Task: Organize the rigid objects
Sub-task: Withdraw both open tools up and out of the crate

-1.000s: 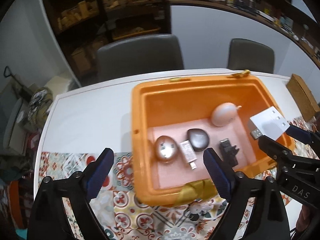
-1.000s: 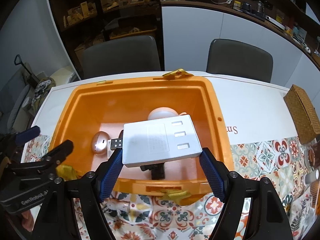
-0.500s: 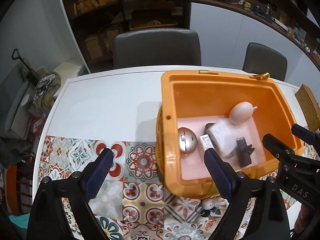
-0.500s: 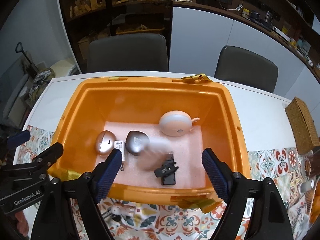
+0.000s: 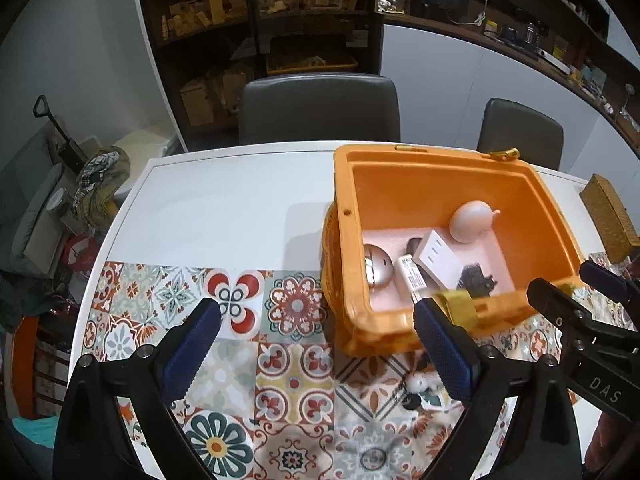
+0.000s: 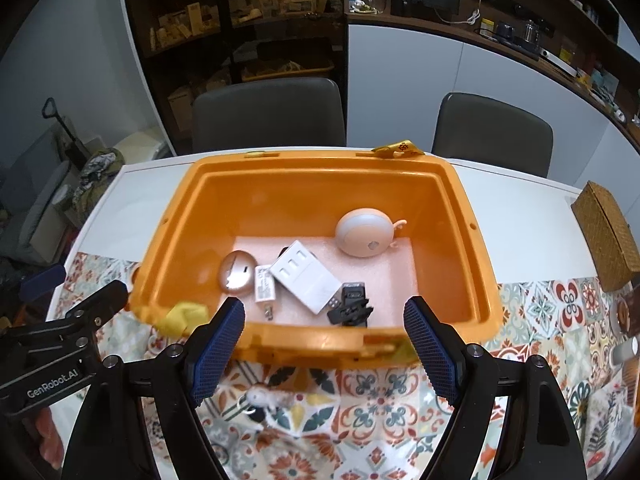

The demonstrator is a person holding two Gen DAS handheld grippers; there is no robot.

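Note:
An orange bin (image 6: 476, 264) (image 5: 344, 248) stands on the table. Inside lie a white USB hub (image 6: 306, 282) (image 5: 438, 258), a peach round device (image 6: 364, 232) (image 5: 470, 222), a silver oval case (image 6: 238, 272) (image 5: 376, 270), a small white adapter (image 6: 264, 284) (image 5: 412, 278) and a black clip (image 6: 352, 304) (image 5: 478, 282). My right gripper (image 6: 324, 344) is open and empty, just in front of the bin's near wall. My left gripper (image 5: 316, 348) is open and empty over the patterned cloth, left of the bin. A small white figure keychain (image 6: 264, 398) (image 5: 418, 386) lies on the cloth before the bin.
A patterned tile cloth (image 5: 280, 392) covers the near table; the far part is white (image 5: 224, 208). A wicker box (image 6: 606, 236) sits at the right. Two grey chairs (image 6: 268, 114) stand behind the table, with shelves beyond.
My right gripper opened and let go of the white USB hub, which now lies in the bin. Both grippers have drawn back from the bin; the left one moved left.

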